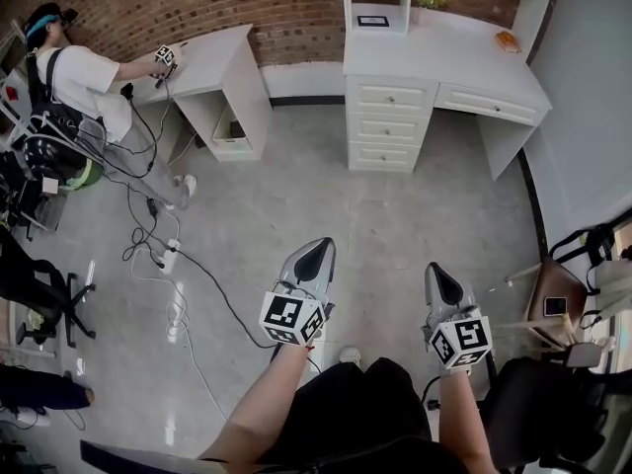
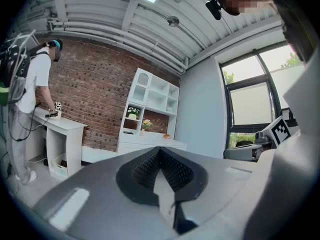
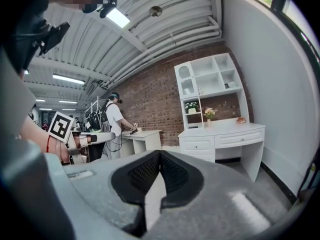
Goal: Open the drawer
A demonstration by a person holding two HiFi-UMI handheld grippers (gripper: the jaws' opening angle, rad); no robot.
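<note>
Drawer stack [image 1: 391, 126] distant, details indistinct

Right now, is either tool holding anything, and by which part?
Nothing held. Left tool and right tool are both shut and empty, well short of the desk drawers.

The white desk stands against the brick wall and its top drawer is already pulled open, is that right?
Not quite. The white desk does stand against the brick wall, but its top drawer is closed, with its front flush with the desk; no drawer is pulled open. The head view shows this.
</note>
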